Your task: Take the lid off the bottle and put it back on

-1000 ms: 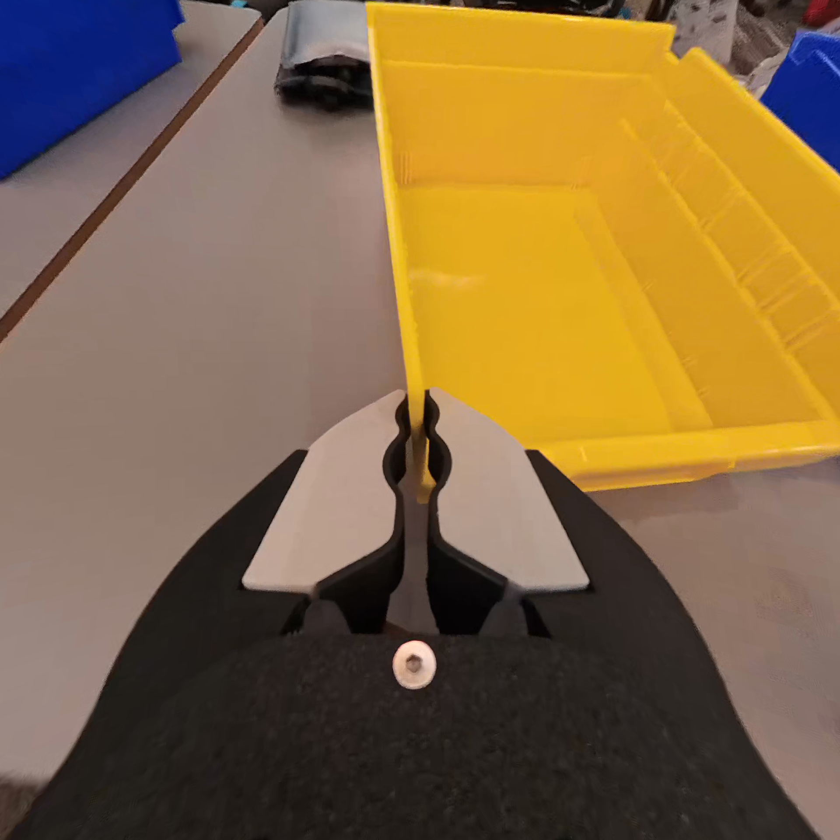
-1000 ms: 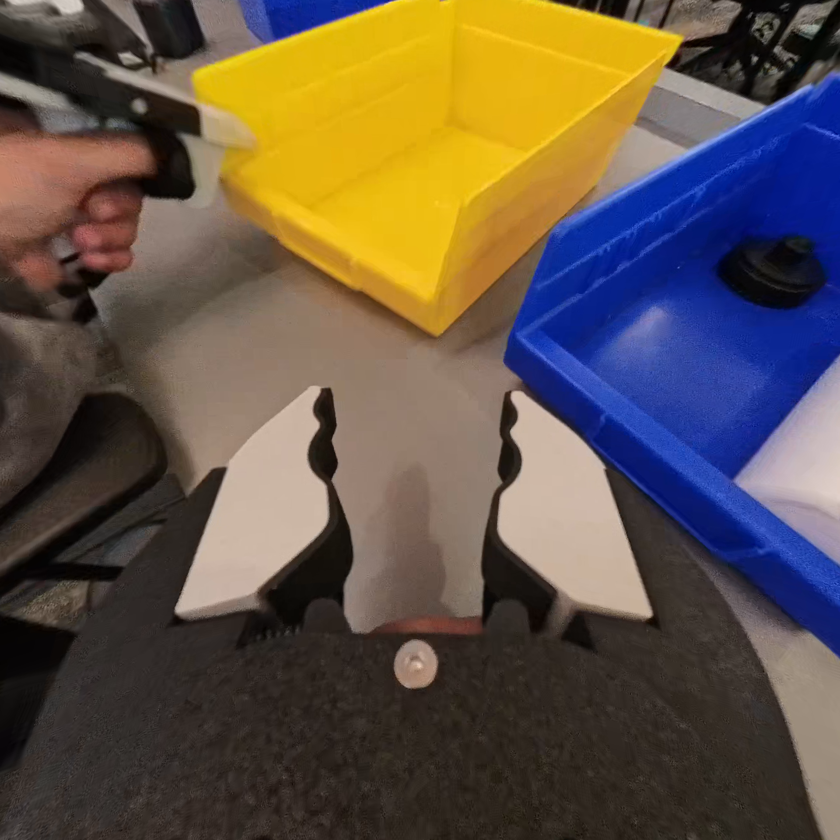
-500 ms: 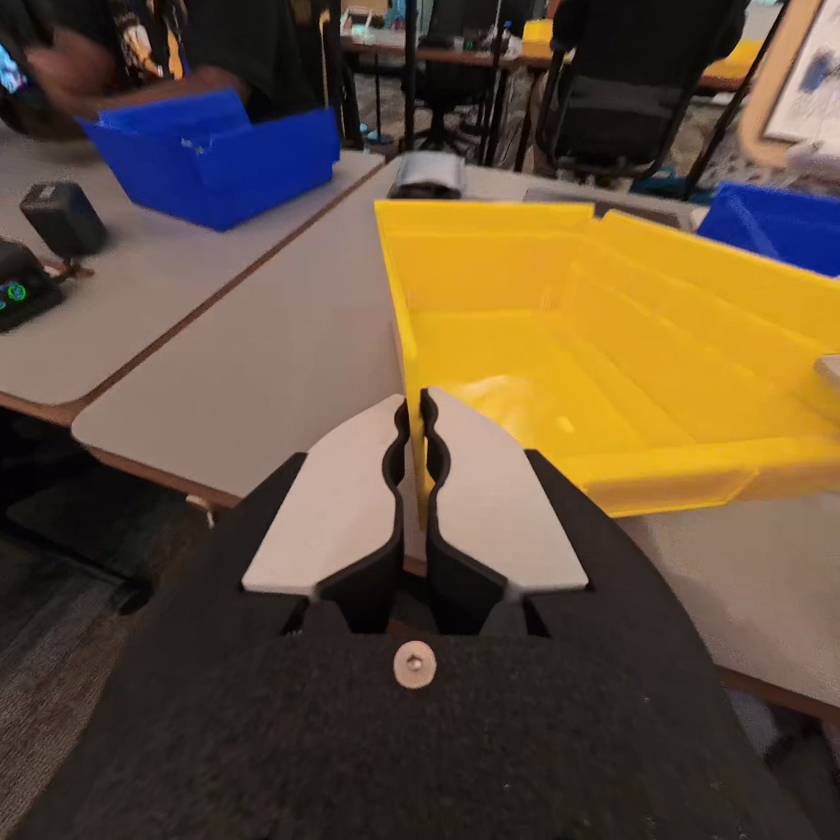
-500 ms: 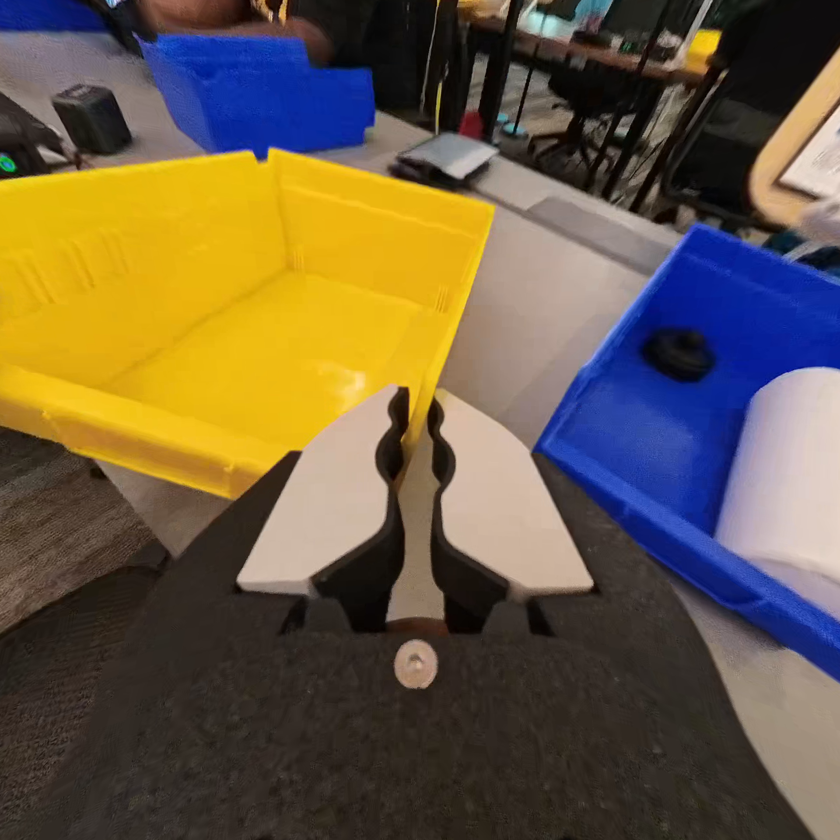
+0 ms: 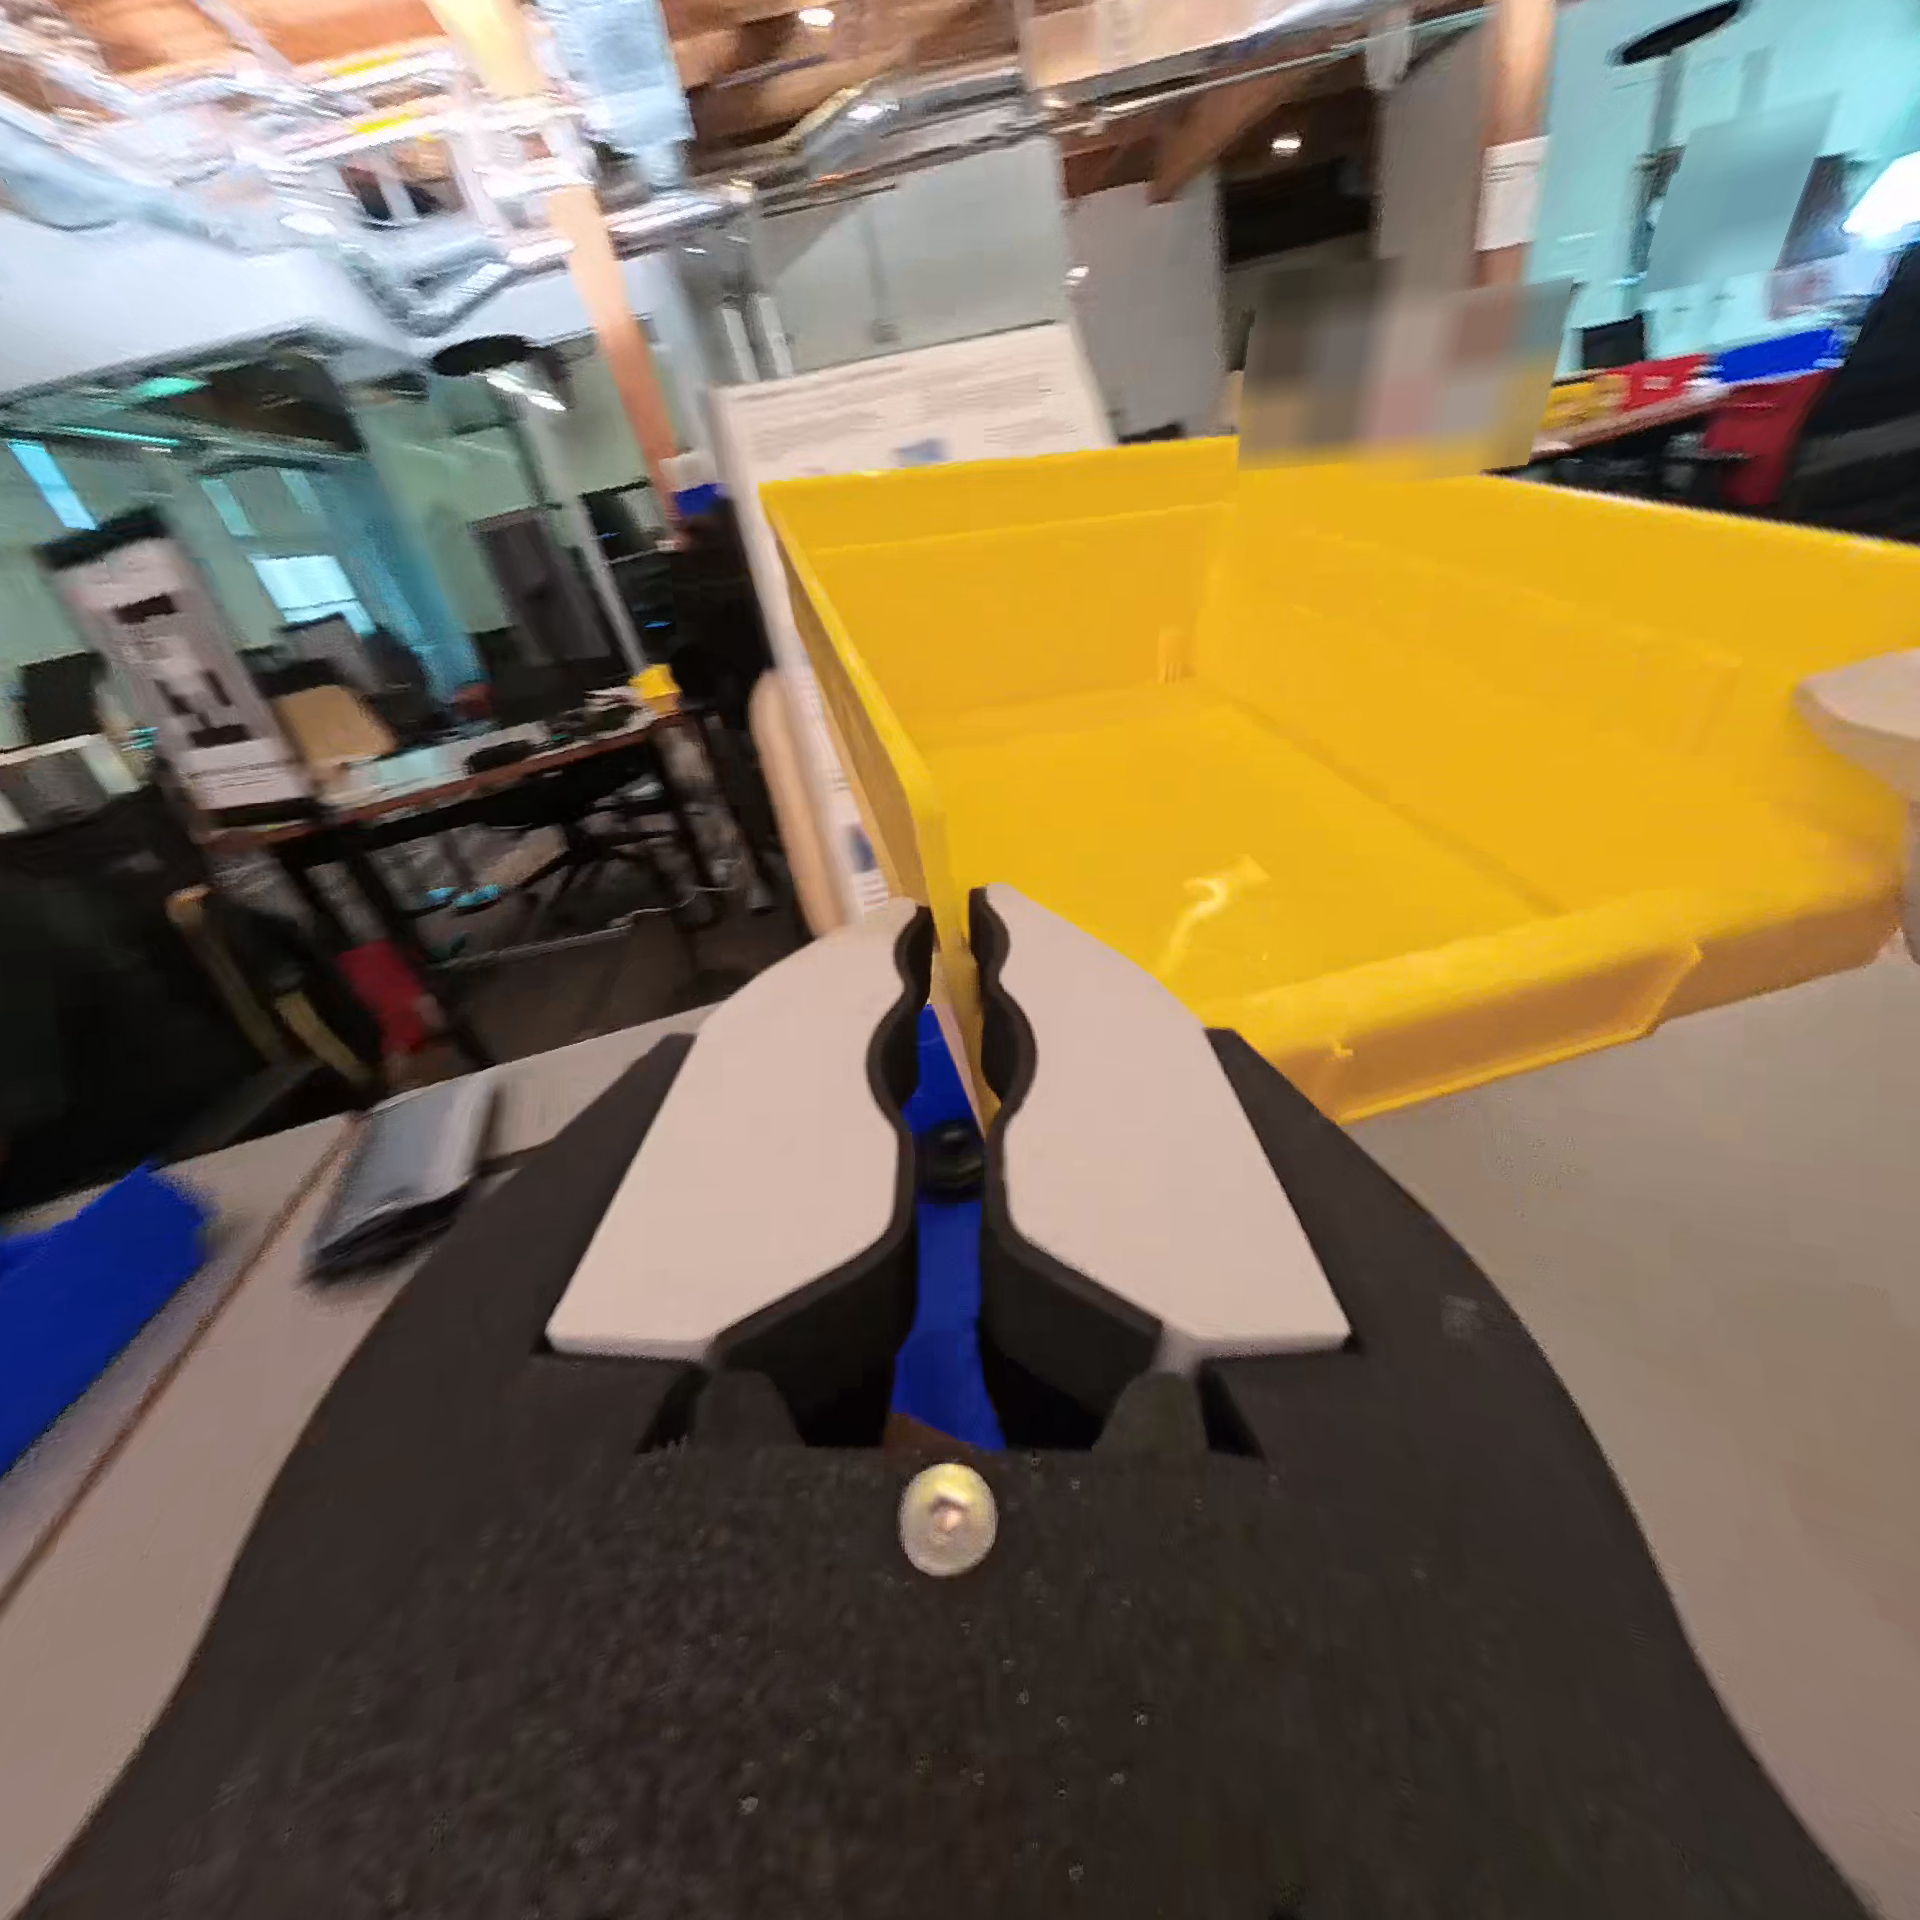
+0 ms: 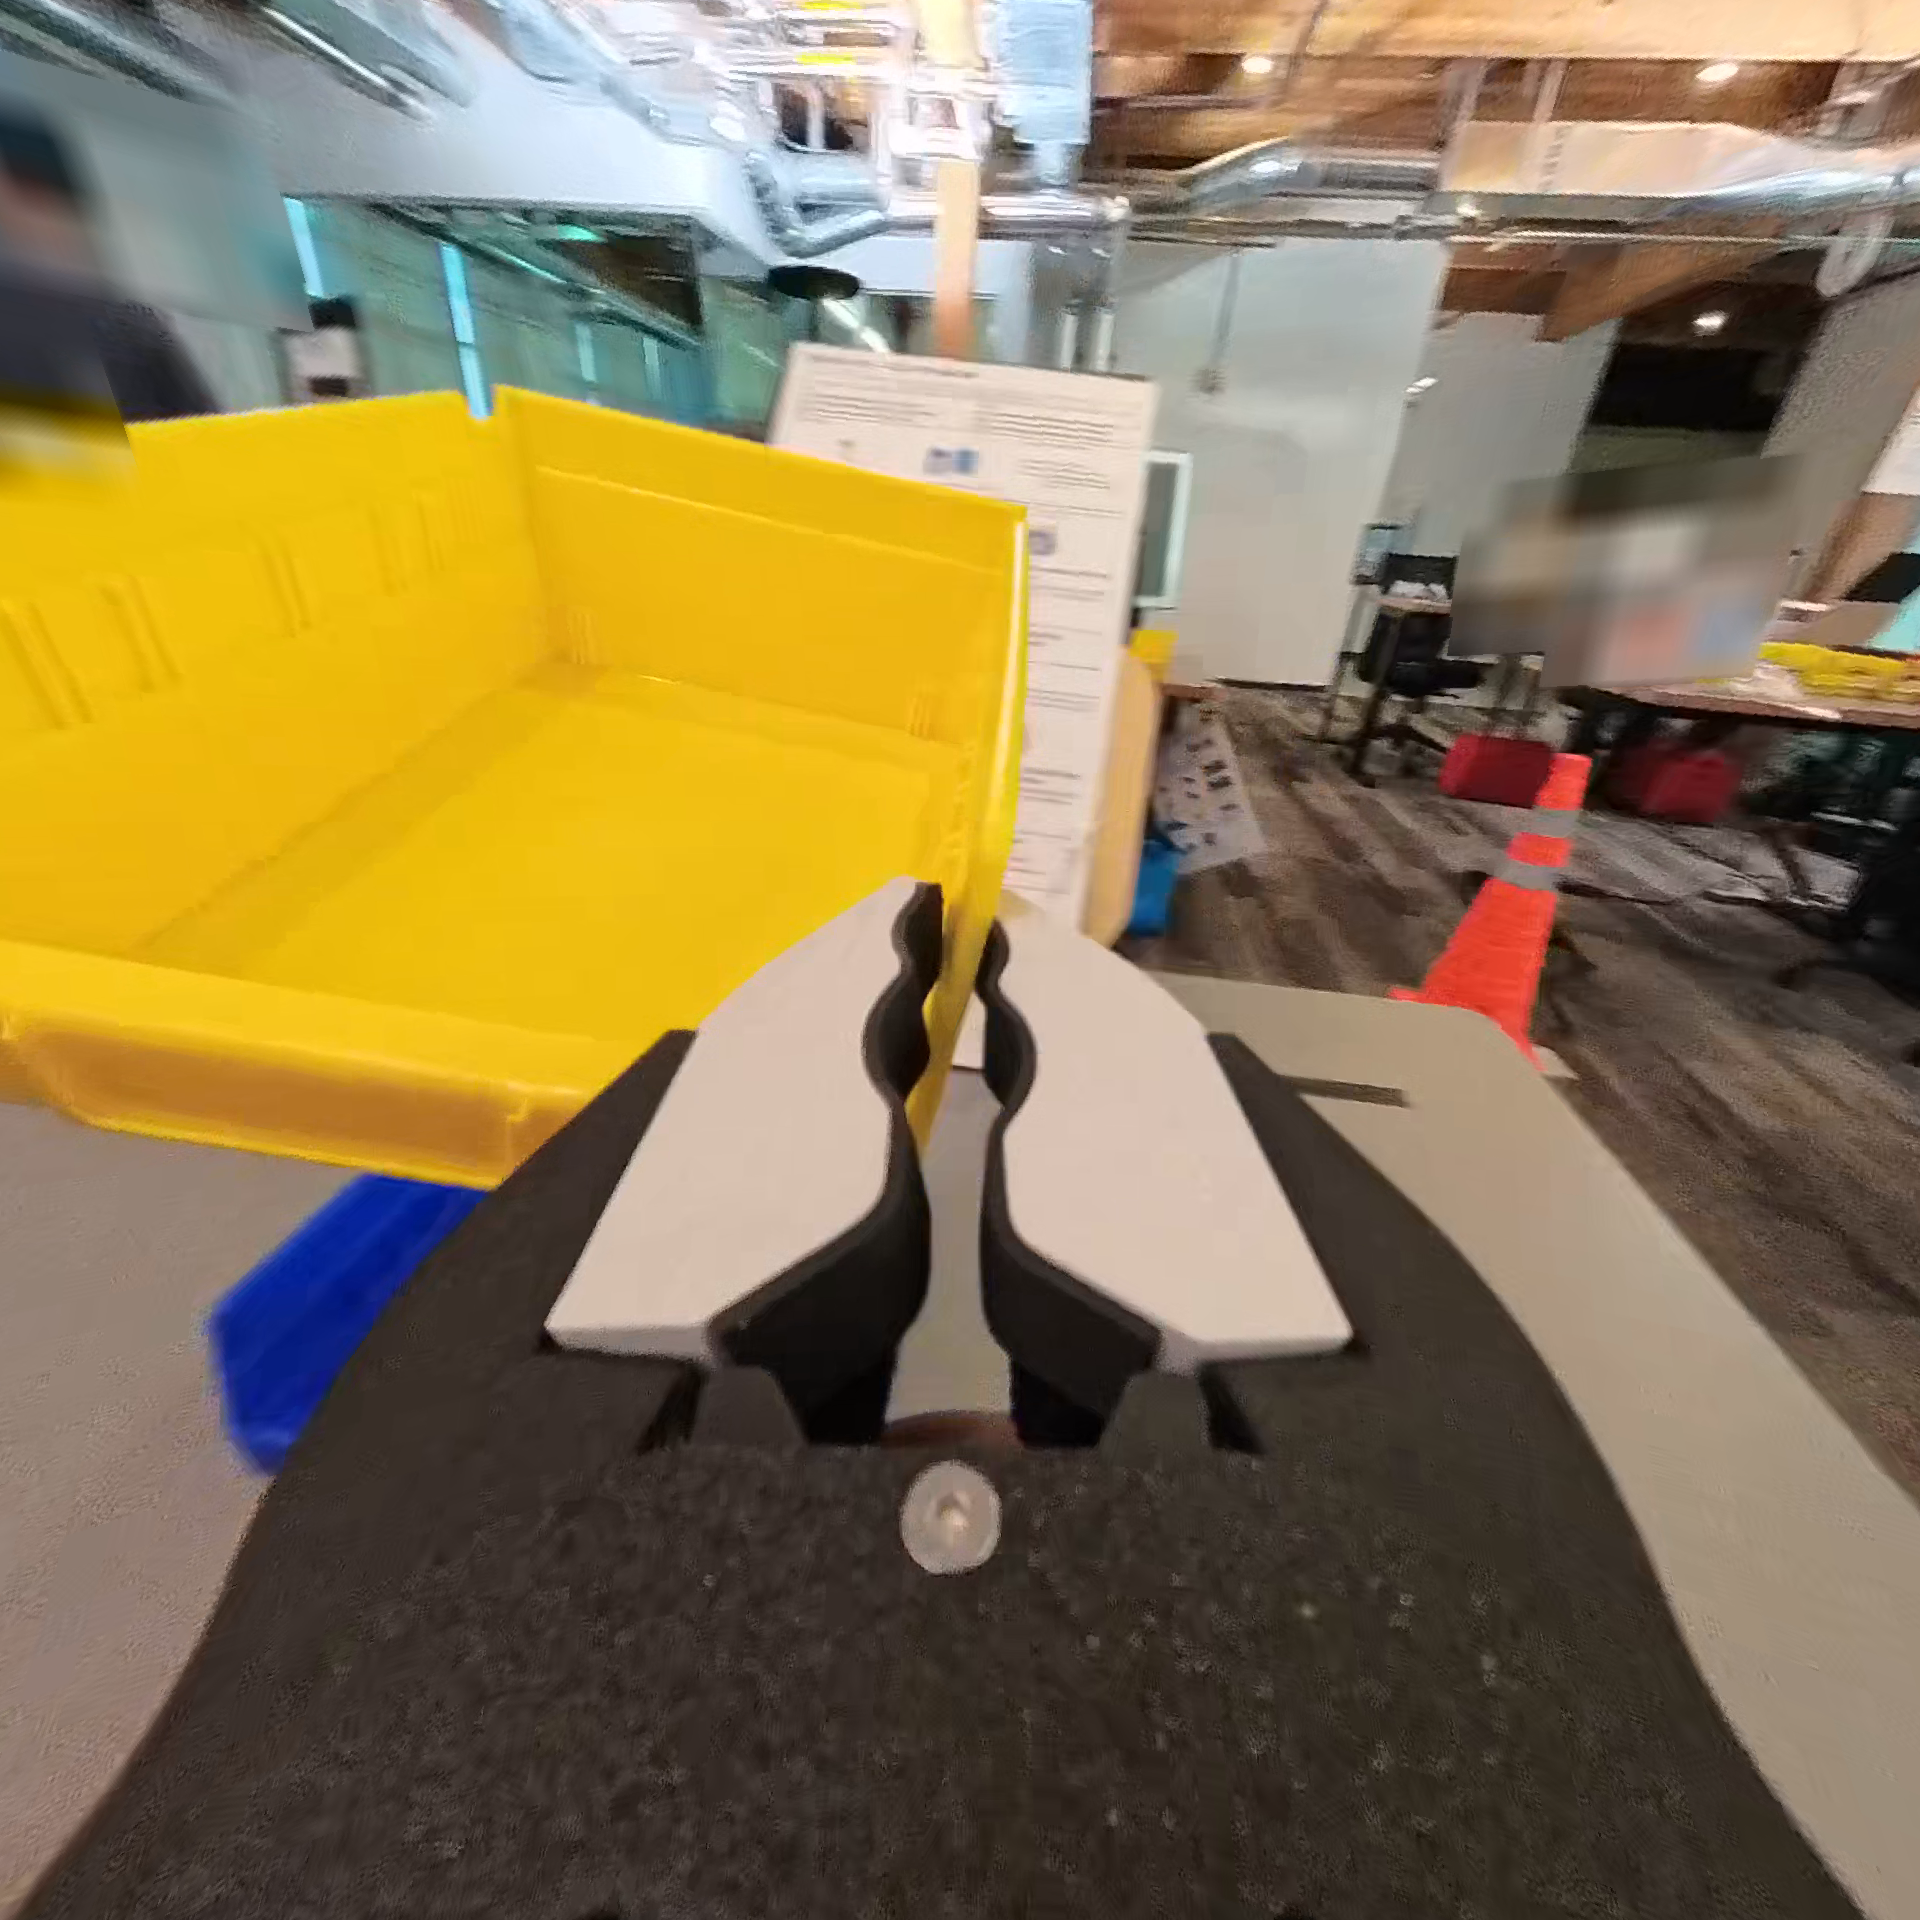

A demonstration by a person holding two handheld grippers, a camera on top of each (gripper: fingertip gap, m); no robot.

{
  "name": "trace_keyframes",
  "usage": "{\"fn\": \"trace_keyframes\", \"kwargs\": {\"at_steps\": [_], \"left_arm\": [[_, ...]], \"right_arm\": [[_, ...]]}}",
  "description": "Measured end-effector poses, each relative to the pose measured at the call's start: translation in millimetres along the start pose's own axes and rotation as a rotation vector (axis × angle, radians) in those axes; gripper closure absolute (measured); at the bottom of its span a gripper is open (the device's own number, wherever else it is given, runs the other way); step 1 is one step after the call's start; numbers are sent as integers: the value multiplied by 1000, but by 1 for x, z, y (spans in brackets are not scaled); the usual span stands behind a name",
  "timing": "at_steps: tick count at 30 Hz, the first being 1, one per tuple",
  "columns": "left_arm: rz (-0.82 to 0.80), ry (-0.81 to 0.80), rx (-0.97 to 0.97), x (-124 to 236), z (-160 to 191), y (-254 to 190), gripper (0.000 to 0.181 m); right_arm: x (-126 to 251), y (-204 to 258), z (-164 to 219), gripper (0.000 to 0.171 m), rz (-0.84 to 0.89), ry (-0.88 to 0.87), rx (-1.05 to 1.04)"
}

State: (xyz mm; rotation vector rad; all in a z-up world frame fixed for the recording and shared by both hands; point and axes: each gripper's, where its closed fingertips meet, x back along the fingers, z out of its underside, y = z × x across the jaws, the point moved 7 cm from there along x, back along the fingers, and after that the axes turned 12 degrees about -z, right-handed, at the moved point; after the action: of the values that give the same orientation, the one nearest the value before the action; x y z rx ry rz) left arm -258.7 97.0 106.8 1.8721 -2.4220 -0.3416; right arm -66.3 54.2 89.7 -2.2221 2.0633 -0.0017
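Behind the grey counter (image 5: 1610, 1299) is a large workshop with desks, a white poster board and an orange traffic cone (image 6: 1507, 935) on the floor, all of it a little blurred.

Your left gripper (image 5: 951, 925) is closed on the thin left wall of the big yellow plastic bin (image 5: 1455, 1018). Your right gripper (image 6: 961, 925) is closed in the same way on the right wall. The yellow bin looks lifted off the counter, tilted, with nothing inside.

A blue plastic bin (image 6: 312, 1309) shows under its front edge. Through the gap between your left fingers you see a small black round piece (image 5: 951, 1158) lying in this blue bin. I cannot tell if it is the lid. The bottle is not visible in either view.

A flat dark object (image 5: 405, 1184) lies near the counter's left edge.
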Motion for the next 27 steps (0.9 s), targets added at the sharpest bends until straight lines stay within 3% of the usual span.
{"fn": "trace_keyframes", "kwargs": {"at_steps": [3, 6, 12, 18, 24, 27], "left_arm": [[105, 34, -7, -42, 13, -100, 175], [162, 119, 8, -74, 50, -188, 175], [278, 282, 9, -88, 114, -301, 175], [318, 326, -12, -76, 134, -330, 171], [408, 473, 27, -72, 173, -327, 167], [416, 467, 20, -71, 174, -325, 167]], "right_arm": [[8, -95, 25, 166, 168, 70, -48], [10, -178, 68, 168, 214, 168, -172], [29, -280, 148, 168, 254, 406, -175], [42, -312, 184, 169, 200, 402, -384], [40, -308, 226, 165, 122, 521, -587], [40, -303, 230, 164, 153, 498, -622]]}}
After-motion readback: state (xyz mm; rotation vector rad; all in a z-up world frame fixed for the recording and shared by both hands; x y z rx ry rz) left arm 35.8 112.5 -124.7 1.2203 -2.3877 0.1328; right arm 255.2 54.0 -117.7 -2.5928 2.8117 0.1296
